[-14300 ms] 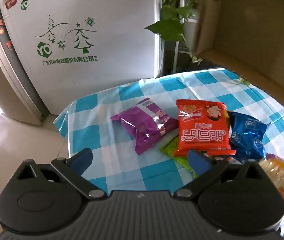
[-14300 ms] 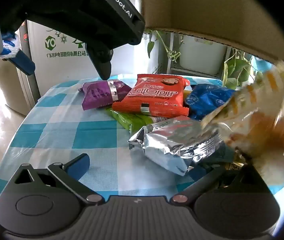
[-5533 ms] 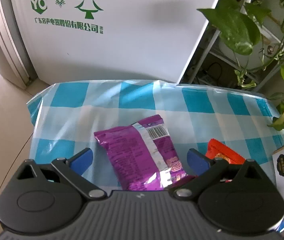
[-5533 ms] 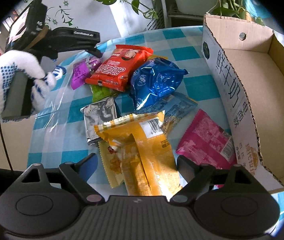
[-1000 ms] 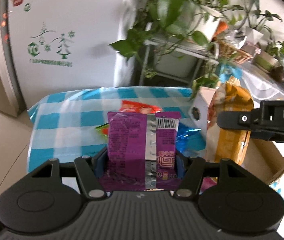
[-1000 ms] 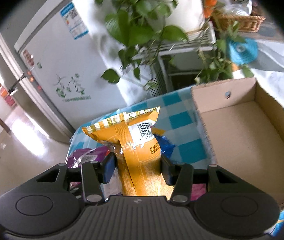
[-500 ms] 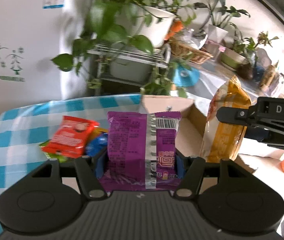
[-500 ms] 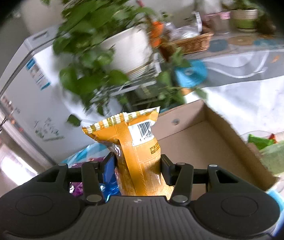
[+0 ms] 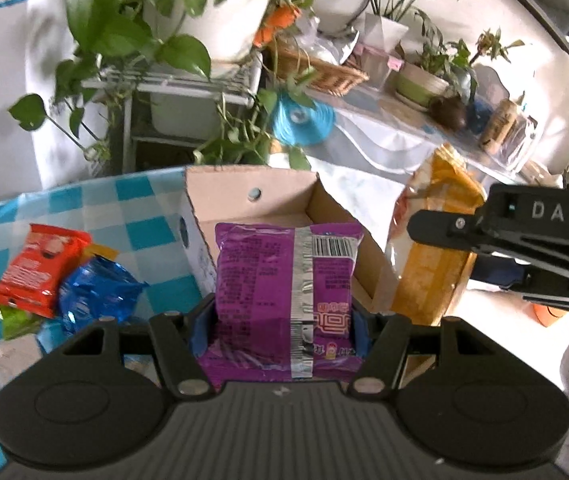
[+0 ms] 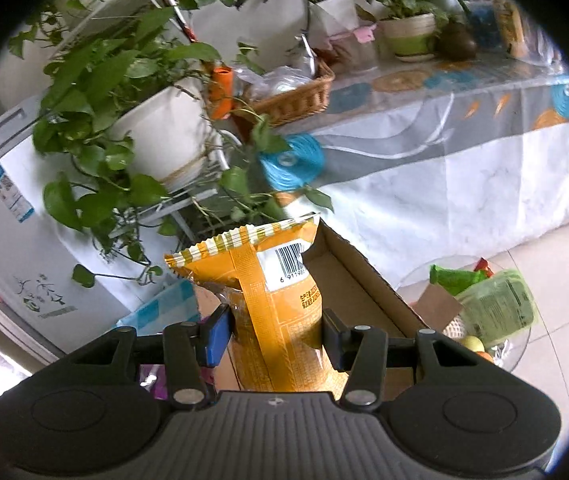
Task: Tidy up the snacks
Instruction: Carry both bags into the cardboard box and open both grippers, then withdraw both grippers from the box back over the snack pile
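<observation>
Both packets have swung from over the checked surface (image 9: 136, 216) to the open brown cardboard box (image 9: 284, 200). The left hand-held gripper (image 9: 280, 320) pinches the purple foil snack packet (image 9: 284, 280); the right hand-held gripper (image 10: 274, 336) pinches the orange plastic snack bag (image 10: 276, 320). Release looks next.

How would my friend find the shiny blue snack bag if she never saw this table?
Start at the blue-and-white checked tablecloth, left of the cardboard box. The blue snack bag lies crumpled beside the red packet. It is the only shiny, dark blue one.

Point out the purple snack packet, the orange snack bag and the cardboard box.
purple snack packet (image 9: 280, 280): left wrist view, middle of its back.
orange snack bag (image 10: 280, 320): right wrist view, centre seam.
cardboard box (image 9: 244, 196): left wrist view, far inner wall.
</observation>
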### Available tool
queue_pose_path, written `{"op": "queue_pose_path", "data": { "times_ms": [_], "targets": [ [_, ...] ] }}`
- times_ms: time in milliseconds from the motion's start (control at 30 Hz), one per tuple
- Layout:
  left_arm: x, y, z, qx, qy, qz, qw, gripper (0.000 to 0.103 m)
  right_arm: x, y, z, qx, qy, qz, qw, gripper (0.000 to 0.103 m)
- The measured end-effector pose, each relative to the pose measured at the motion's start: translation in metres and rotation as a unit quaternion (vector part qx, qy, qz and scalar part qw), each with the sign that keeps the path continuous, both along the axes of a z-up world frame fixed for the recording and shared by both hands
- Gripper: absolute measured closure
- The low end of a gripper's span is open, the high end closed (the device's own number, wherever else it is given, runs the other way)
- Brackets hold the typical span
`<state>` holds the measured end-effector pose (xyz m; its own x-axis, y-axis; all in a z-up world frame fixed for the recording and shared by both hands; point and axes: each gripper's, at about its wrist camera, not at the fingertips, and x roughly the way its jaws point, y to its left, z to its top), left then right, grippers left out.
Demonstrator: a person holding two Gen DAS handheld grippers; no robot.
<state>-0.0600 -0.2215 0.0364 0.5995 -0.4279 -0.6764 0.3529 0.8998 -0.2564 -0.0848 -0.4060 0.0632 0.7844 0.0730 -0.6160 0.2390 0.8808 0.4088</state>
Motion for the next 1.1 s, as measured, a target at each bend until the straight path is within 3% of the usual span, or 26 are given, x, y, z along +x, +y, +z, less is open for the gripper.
{"op": "queue_pose_path", "data": {
  "times_ms": [267,333,500,700,1100],
  "targets": [
    [0.006,-0.016,-0.006,0.017,0.006,-0.008,0.9998,0.037,0.005,-0.006,-0.007,0.01,0.016,-0.013,1.0,0.048],
    [0.003,-0.018,-0.004,0.028,-0.001,-0.008,0.9996,0.027,0.005,-0.007,-0.008,0.015,0.018,-0.016,1.0,0.046],
    [-0.004,-0.019,0.002,0.059,-0.018,-0.005,0.9981,0.017,0.001,-0.01,-0.006,0.029,0.008,-0.022,0.999,0.035],
    [-0.007,-0.01,0.005,0.078,-0.017,0.003,0.9968,0.016,0.001,-0.009,-0.006,0.037,0.003,-0.019,0.999,0.03],
    [-0.007,0.037,0.003,0.08,-0.003,0.032,0.9963,0.015,0.005,0.014,-0.001,0.02,-0.015,0.039,0.999,0.023]
  ]
}}
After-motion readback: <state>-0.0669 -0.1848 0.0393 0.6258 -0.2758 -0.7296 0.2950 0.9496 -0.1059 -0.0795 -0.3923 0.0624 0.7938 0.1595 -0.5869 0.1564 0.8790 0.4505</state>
